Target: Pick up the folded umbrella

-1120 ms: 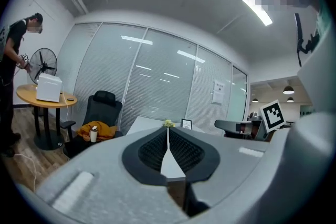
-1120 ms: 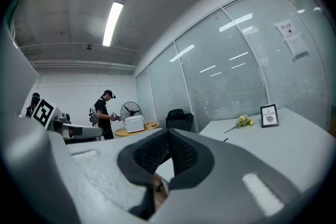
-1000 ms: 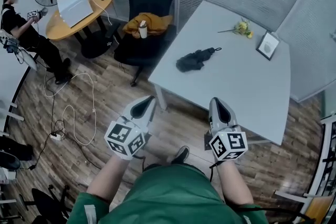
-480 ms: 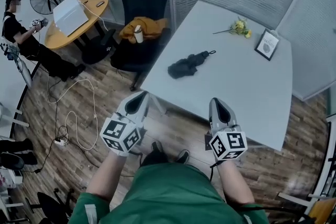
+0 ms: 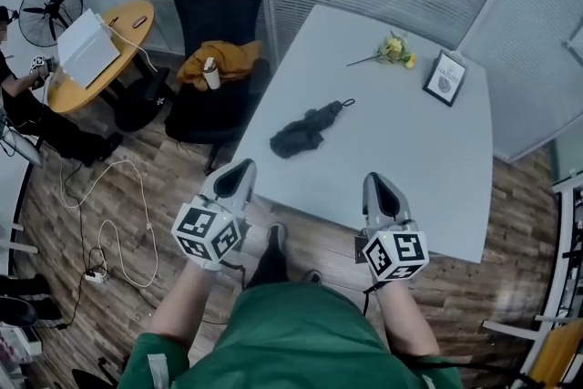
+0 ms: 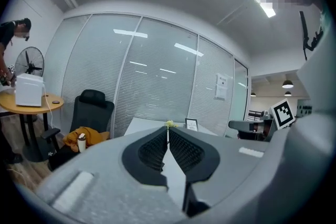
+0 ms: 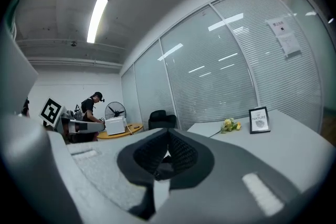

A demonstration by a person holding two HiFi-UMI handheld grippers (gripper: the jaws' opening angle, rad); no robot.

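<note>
The folded black umbrella (image 5: 301,130) lies on the light grey table (image 5: 410,150), near its left edge, handle pointing toward the far right. Both grippers are held in front of the table's near edge and point at it. My left gripper (image 5: 240,170) is just short of the table's near-left corner, below and left of the umbrella, and its jaws are shut with nothing between them (image 6: 167,134). My right gripper (image 5: 376,183) reaches over the near edge, right of the umbrella, and is also shut and empty (image 7: 168,136). Neither touches the umbrella.
Yellow flowers (image 5: 393,49) and a framed picture (image 5: 444,77) sit at the table's far end. A black office chair (image 5: 214,41) with an orange cloth and a cup stands left of the table. Further left are a round wooden table (image 5: 96,50), a fan (image 5: 44,5), a seated person and floor cables (image 5: 100,214).
Both grippers have come closer to the table with the person; the umbrella and table now sit lower and nearer in the head view. The jaws stay shut.
</note>
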